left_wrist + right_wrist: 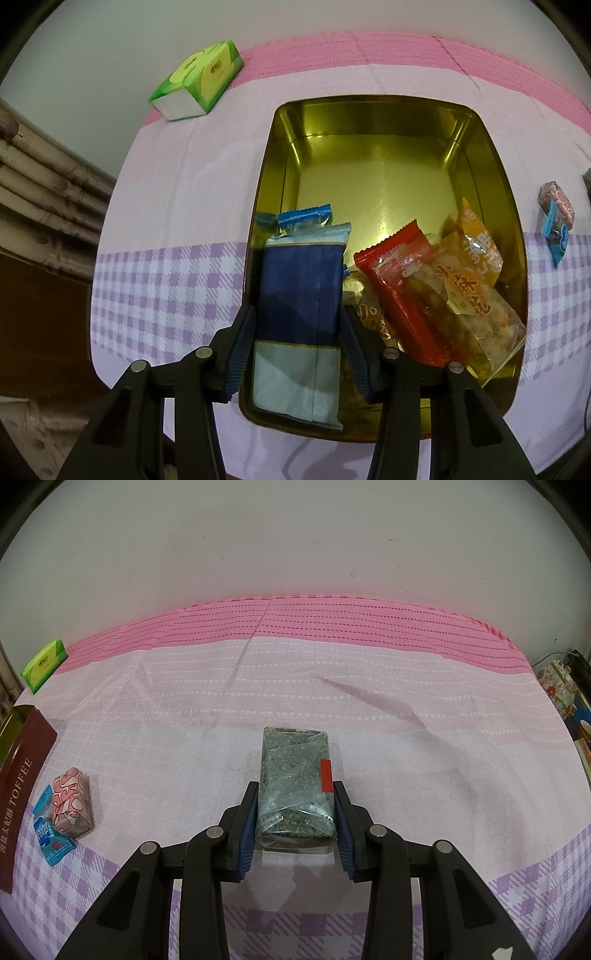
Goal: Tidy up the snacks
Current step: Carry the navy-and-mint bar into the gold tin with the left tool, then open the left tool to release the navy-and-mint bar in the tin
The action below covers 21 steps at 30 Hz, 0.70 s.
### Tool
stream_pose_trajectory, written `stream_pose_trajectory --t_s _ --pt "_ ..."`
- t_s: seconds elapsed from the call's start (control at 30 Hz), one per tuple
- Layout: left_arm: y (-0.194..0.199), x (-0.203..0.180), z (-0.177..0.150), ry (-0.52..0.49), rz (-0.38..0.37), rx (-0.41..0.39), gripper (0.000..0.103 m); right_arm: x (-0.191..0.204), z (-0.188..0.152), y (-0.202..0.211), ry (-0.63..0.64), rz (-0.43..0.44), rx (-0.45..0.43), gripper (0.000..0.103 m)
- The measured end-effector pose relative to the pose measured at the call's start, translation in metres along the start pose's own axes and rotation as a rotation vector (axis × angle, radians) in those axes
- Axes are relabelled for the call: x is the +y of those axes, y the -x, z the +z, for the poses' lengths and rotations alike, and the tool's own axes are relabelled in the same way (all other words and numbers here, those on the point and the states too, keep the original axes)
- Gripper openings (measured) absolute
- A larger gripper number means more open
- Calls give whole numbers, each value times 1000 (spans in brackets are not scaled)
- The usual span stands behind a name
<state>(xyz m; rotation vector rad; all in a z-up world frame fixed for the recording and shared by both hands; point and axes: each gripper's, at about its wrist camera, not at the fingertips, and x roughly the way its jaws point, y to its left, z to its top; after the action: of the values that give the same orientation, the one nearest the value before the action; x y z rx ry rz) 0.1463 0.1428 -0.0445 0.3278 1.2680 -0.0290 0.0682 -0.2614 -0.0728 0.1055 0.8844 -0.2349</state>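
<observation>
The left gripper (299,339) pinches the blue packet (301,295), long axis pointing into the tin (373,122) (right gripper (293,823) clamps the grey bar (295,779)).

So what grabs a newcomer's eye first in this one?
The shiny gold tin on the pink checked cloth, with bright red and orange snack packs piled at its near end. Next, the left tongs holding a blue packet over the tin.

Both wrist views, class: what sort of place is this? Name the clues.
Probably a room in a home, with a table against a plain wall. Clues: the pink and lilac checked tablecloth, the green tissue pack, and a floral teapot at the table's edge.
</observation>
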Motion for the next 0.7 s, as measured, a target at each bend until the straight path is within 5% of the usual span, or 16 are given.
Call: stream_pose_trajectory --t_s 0.7 --pt "-3 6 -4 48 -46 -3 48 0 0 0 2 -2 1 36"
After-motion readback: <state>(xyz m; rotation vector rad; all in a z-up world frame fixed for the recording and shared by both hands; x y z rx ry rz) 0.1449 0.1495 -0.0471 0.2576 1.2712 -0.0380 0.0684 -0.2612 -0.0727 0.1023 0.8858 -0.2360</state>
